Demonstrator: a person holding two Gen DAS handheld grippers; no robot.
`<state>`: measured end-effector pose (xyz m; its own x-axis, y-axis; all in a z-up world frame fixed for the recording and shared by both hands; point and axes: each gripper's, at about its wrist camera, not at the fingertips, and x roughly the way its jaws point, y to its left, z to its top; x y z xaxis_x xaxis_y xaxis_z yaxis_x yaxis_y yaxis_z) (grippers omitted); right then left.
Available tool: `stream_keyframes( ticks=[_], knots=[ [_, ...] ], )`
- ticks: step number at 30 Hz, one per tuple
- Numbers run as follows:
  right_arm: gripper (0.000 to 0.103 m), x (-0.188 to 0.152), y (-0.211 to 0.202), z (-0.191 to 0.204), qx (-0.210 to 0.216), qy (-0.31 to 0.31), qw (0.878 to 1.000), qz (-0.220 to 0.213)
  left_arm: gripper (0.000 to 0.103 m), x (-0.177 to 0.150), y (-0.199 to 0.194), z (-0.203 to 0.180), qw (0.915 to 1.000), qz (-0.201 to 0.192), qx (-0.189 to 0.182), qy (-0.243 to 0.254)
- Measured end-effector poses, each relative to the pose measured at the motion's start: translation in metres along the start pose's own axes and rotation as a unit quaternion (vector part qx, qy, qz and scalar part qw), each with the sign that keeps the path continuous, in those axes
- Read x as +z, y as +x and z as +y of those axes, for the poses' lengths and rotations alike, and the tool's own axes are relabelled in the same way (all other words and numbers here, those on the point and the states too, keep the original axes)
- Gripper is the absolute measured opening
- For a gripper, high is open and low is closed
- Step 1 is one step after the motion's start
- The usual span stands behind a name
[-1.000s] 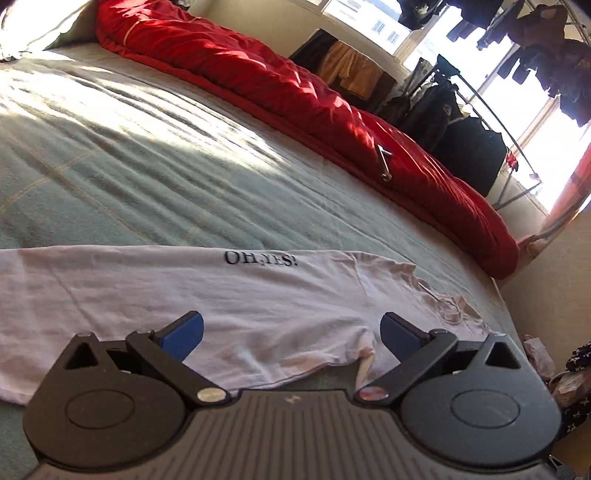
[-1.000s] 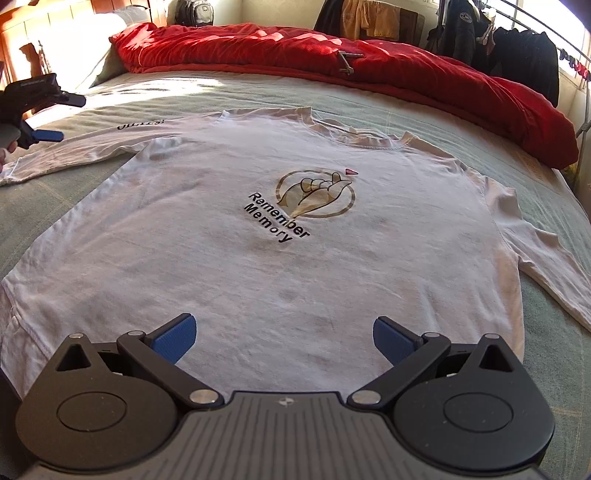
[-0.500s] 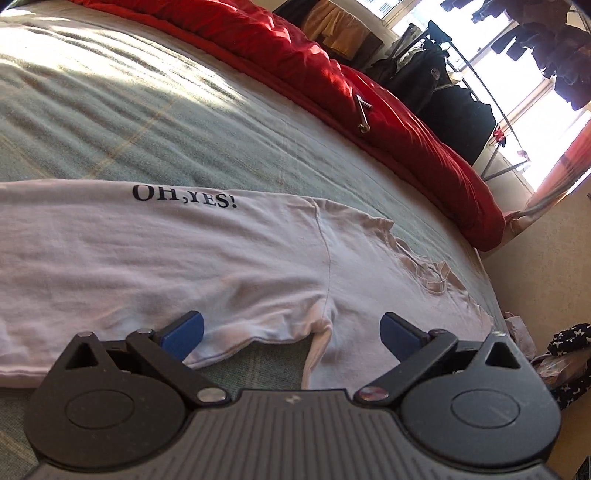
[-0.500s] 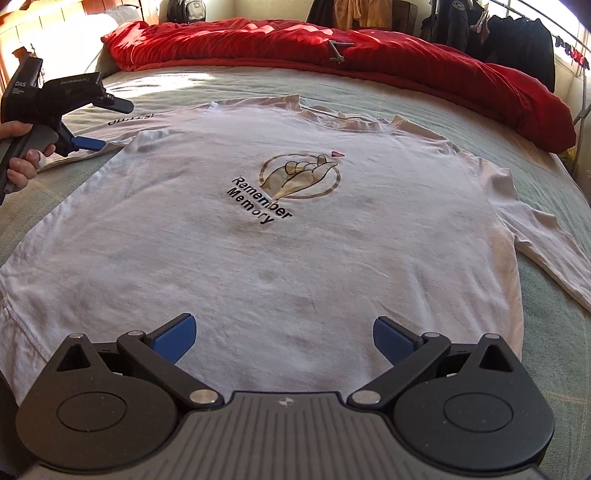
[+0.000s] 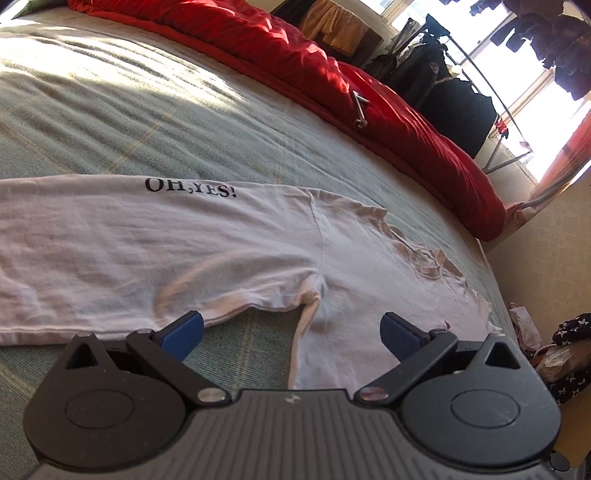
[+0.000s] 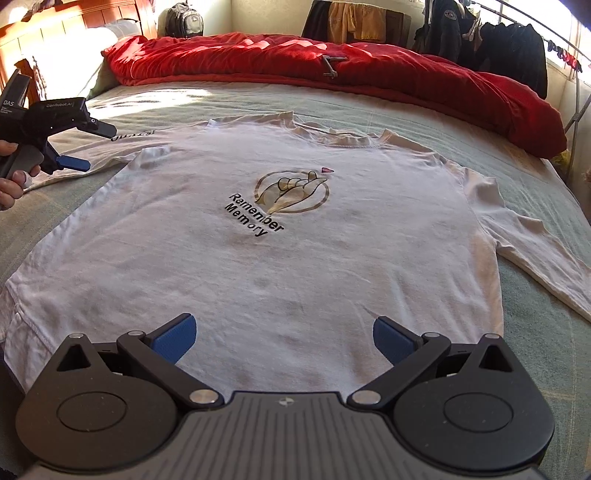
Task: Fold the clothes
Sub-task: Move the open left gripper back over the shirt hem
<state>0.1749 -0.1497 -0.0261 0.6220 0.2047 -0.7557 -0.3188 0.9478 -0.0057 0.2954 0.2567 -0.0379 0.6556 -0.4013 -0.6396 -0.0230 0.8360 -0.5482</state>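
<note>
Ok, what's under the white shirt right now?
The white shirt lies flat on the green blanket, which shows all around it. Nothing bulges beneath, but whatever the fabric covers can't be seen.

Sunlit green bedspread (image 5: pixel 155 122) ahead of the tool, red duvet (image 6: pixel 369 70) bunched along its far edge, dark clothes on a rack (image 5: pixel 454 96) beyond, bright window (image 5: pixel 532 85) at right, wooden headboard (image 6: pixel 110 22) far left

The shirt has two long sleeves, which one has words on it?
The sleeve by the left claw, reading "OH,YES!". The other sleeve, stretched out toward the opposite side, shows plain white.
</note>
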Motion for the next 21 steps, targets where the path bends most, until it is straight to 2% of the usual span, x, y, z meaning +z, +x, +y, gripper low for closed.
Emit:
stream_keyframes(
  ticks=[4, 8, 14, 17, 21],
  knots=[
    [0.103, -0.003, -0.002, -0.004, 0.0, 0.015, 1.0, 0.0, 0.101, -0.004, -0.003, -0.041, 0.9979, 0.001, -0.05, 0.041],
    [0.103, -0.007, -0.011, 0.0, 0.008, 0.007, 1.0, -0.008, 0.101, -0.012, 0.021, -0.057, 0.9962, 0.018, -0.07, 0.049],
    [0.103, -0.012, -0.024, -0.01, -0.001, 0.016, 1.0, -0.015, 0.101, -0.031, 0.055, -0.042, 0.998, 0.046, -0.036, 0.022],
    [0.103, -0.014, -0.029, -0.018, -0.006, 0.025, 0.999, -0.019, 0.101, -0.048, 0.037, -0.037, 0.9977, 0.045, -0.043, 0.026],
    [0.103, -0.02, -0.028, -0.022, -0.001, 0.037, 0.999, -0.018, 0.101, -0.075, 0.006, -0.035, 0.9965, 0.063, -0.039, 0.04]
  ],
)
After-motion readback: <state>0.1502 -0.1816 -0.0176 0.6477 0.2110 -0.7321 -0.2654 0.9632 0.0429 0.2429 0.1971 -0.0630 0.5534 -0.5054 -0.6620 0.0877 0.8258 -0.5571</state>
